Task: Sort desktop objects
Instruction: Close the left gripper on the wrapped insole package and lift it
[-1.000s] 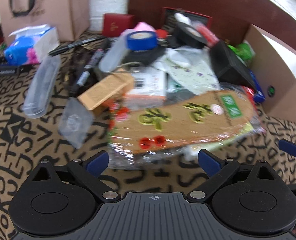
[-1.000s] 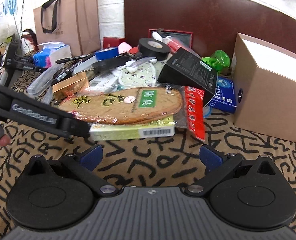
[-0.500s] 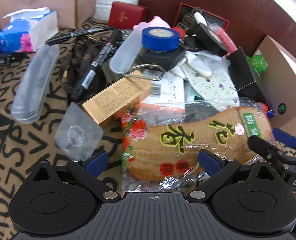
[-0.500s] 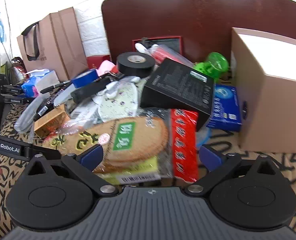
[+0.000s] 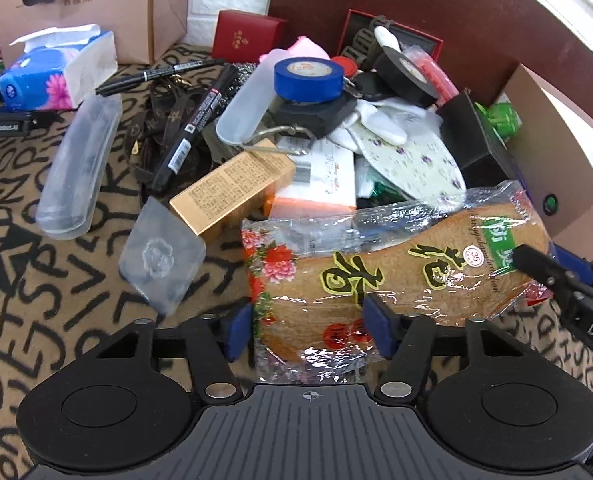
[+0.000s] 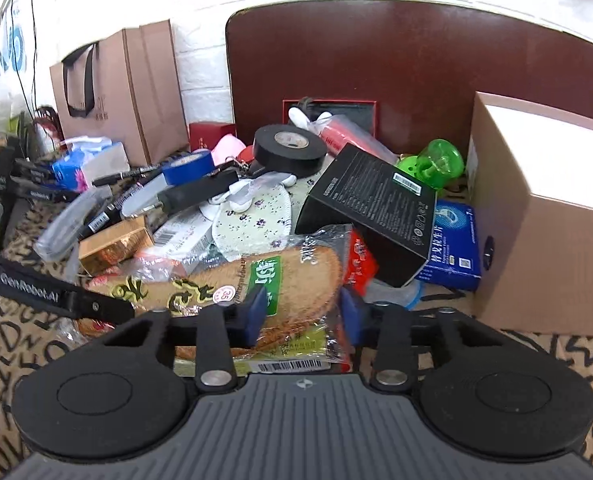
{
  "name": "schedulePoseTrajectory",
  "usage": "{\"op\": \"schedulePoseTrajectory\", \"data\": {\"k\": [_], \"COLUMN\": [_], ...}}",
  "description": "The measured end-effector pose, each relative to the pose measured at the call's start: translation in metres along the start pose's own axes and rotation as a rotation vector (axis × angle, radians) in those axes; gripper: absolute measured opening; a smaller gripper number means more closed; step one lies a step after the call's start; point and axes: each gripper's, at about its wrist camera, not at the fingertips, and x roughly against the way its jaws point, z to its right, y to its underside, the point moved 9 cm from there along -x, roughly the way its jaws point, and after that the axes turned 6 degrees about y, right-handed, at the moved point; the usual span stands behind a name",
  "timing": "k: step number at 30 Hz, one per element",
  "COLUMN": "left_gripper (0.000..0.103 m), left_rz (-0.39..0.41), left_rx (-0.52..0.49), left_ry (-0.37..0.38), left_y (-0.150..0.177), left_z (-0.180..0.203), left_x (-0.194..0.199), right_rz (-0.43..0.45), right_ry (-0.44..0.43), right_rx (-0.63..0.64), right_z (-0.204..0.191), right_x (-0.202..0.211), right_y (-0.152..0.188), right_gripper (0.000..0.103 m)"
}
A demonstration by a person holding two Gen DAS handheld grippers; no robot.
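Note:
A brown insole pack in clear plastic (image 5: 396, 276) lies at the near edge of a pile of desk clutter. My left gripper (image 5: 310, 330) has its blue pads on either side of the pack's near end, jaws partly closed around it. In the right wrist view the same pack (image 6: 296, 276) sits between the blue pads of my right gripper (image 6: 302, 314), which closes on its toe end. Whether either pair of pads presses the plastic is unclear. The right gripper's finger (image 5: 552, 272) shows at the right of the left wrist view.
The pile holds a blue tape roll (image 5: 308, 78), black tape roll (image 6: 290, 150), gold box (image 5: 232, 194), black box (image 6: 372, 208), markers (image 5: 188, 132) and clear cases (image 5: 82, 164). A cardboard box (image 6: 544, 216) stands right. A tissue pack (image 5: 52, 76) and paper bag (image 6: 116, 92) stand left.
Both grippers moved forward onto the insole pack and their jaws narrowed around it, left at the heel end, right at the toe end. The pack shifted and tilted slightly.

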Motion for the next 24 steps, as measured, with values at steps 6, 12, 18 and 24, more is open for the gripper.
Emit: {"op": "schedulePoseTrajectory", "data": {"k": [6,12,18,24], "left_gripper": [0.064,0.07,0.089,0.09], "left_rz": [-0.037,-0.101,-0.096,-0.093], "left_rx": [-0.057,-0.131,-0.152,-0.105], "left_ry": [0.058,0.106,0.068,0.071], "left_y": [0.034,0.081,0.094,0.083], "left_z": [0.021,0.049,0.055,0.05], "left_x": [0.019,0.018,0.015,0.007], "right_rz": [0.0,-0.081,-0.117,-0.1], "right_ry": [0.003,0.013,0.037,0.026], "right_rx": [0.013,-0.08,-0.119,-0.162], "right_z": [0.011,0.042,0.055,0.06], "right_x": [0.042,0.083,0.099,0.094], "right_y": [0.018,0.066,0.097,0.095], "right_gripper": [0.036,0.036,0.063,0.065]}}
